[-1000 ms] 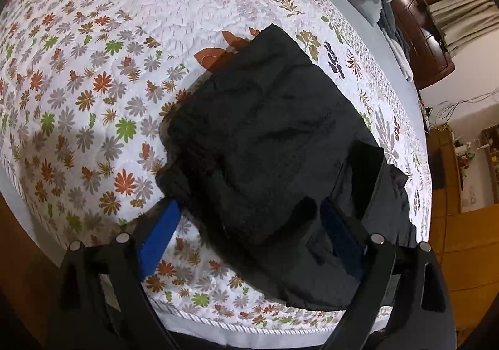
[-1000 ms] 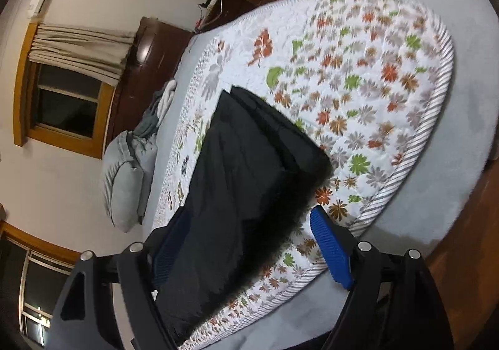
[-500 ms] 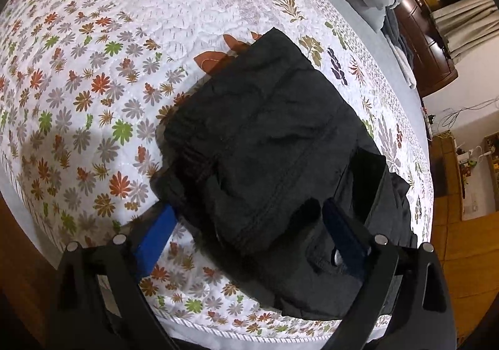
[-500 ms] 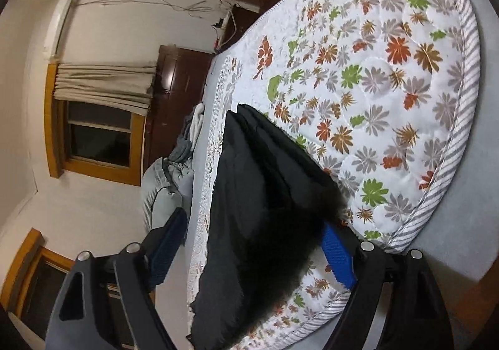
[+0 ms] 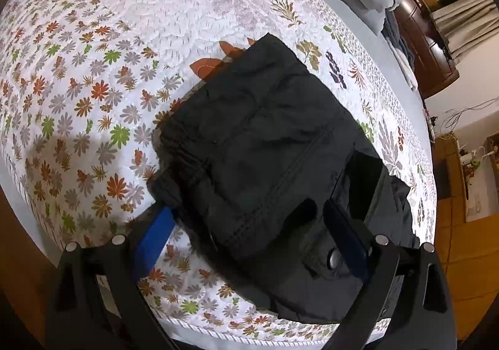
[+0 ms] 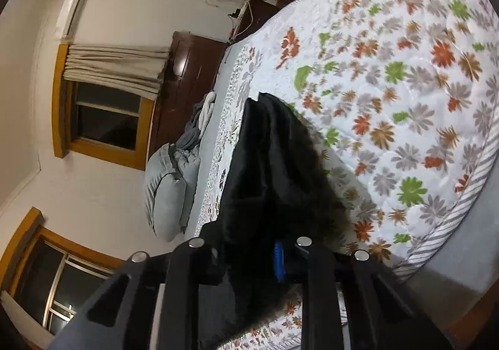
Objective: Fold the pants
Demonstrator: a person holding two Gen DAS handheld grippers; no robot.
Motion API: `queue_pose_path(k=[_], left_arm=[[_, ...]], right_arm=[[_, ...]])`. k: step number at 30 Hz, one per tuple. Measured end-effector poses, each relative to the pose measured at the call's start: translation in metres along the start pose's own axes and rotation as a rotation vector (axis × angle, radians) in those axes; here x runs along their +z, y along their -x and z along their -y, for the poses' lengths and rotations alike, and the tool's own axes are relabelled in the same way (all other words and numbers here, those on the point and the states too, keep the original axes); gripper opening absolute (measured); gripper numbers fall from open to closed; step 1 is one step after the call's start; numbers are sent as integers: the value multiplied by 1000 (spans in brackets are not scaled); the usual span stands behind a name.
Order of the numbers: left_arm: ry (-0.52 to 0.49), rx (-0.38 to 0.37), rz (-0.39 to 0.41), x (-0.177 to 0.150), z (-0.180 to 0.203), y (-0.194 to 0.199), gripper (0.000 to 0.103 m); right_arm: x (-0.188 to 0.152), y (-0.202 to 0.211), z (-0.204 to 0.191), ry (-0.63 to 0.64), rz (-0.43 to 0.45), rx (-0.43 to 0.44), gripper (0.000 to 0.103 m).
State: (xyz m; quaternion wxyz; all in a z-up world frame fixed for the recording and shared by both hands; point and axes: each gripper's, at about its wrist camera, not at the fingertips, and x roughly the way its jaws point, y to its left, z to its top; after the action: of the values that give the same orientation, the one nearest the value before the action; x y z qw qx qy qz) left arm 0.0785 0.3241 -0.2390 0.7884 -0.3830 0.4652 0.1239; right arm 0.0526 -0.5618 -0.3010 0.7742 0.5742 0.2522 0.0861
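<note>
Closing on cloth is the chief change: a second ago the right tongs [image 6: 249,256] stood wide with the black pants [image 5: 265,156] lying loose between their fingers, and now those fingers are drawn narrow, clamped on a bunched edge of the garment that rises straight ahead of them. The left tongs [image 5: 249,231] have only crept a little nearer; they are wide apart, the blue left pad [image 5: 152,237] resting just at the pants' near-left corner and the other finger over the dark fabric toward the right, gripping nothing.

Ahead of the left tongs the pants lie as a partly folded, roughly square bundle on the flowered quilt [image 5: 93,75], one layer lapped over another, with a metal button [image 5: 333,255] showing close to the right finger (the waistband end, most likely). A looser flap trails off to the right, near the quilt's edge.

The step in hand looks like the start of a further fold, with the right side gripped and the left not yet. The next move probably calls for the left tongs to pinch the matching near corner, catching every layer, so both can lift and carry that edge forward over the bundle without dragging it across the quilt.
</note>
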Motion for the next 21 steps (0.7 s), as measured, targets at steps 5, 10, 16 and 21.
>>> queue_pose_path(k=[5,10,16,21], left_arm=[[16,-22,11,0,-2,4,94],[15,-28,4,-1,-3,4,94],[22,-46,-2,0,-6,3,94],[18,-55,-4,-1,-7,3,94]], right_arm=[[1,-2,-25,51,10,-36,17],[2,2,-55,117,7,-57,16],[1,0,-94,186,2,-72,16],[-7,-3,-141,287,-8,-84,16]])
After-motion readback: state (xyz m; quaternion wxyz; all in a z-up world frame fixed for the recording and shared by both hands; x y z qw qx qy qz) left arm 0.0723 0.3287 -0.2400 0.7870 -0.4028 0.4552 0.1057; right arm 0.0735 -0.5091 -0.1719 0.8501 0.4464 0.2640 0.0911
